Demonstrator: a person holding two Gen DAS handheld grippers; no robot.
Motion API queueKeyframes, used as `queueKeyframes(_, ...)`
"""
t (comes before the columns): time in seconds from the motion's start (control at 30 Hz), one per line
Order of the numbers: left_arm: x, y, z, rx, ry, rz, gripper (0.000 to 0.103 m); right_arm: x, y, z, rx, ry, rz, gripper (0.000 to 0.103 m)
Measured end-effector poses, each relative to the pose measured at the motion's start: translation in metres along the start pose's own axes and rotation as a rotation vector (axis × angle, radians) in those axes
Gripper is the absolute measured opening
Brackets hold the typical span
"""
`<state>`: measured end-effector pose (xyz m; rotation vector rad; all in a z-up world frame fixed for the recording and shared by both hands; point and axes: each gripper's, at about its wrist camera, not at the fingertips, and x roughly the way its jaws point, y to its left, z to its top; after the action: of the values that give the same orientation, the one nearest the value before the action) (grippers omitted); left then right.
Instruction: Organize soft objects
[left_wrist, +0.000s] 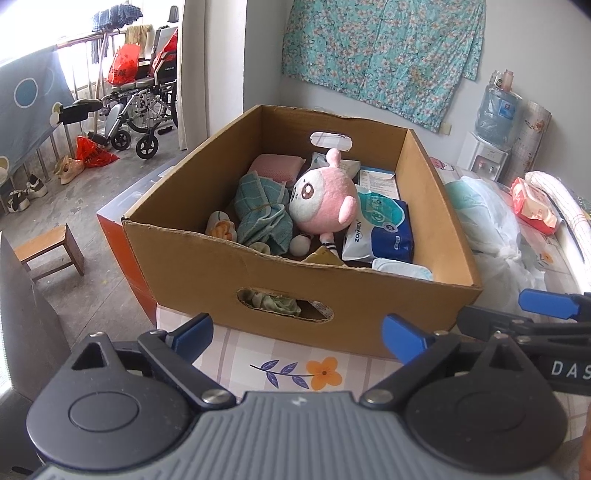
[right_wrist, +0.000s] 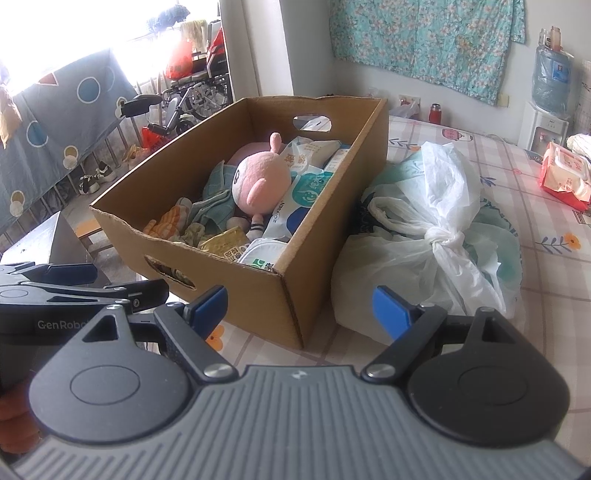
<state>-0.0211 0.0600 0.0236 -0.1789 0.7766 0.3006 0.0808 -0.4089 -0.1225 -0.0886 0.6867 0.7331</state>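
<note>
Left wrist view: left claw (left_wrist: 299, 334) stood apart, empty, low centre, just before the cardboard box (left_wrist: 280, 280). Pink plush toy (left_wrist: 325, 201) lay mid-frame inside it, beside a teal towel (left_wrist: 264, 212). Right claw (right_wrist: 299, 308) likewise apart, empty; knotted plastic bag (right_wrist: 436, 236) right of box.

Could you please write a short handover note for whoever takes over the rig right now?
Left tongs: open, empty, short of the cardboard box's near wall.
Right tongs: open, empty, facing the box's near corner and the knotted plastic bag.
In the box: pink plush toy, green towel, blue-and-white wipes pack, pink sponge, other small packets.
Outside it, on the checked tablecloth: the knotted bag to the box's right, a red tissue pack farther off.
Done: several soft items already sit in the box.
Left: probably the bag and the tissue pack; neither is gripped yet.
</note>
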Motion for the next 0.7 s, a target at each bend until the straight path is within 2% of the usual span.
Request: queueKeyframes(0.7, 0.0008, 0.0013, 0.0007, -0.001, 0.002, 0.003, 0.098, 0.0042, 0.0018, 0.0008, 0.001, 0.006, 0.008, 0.086)
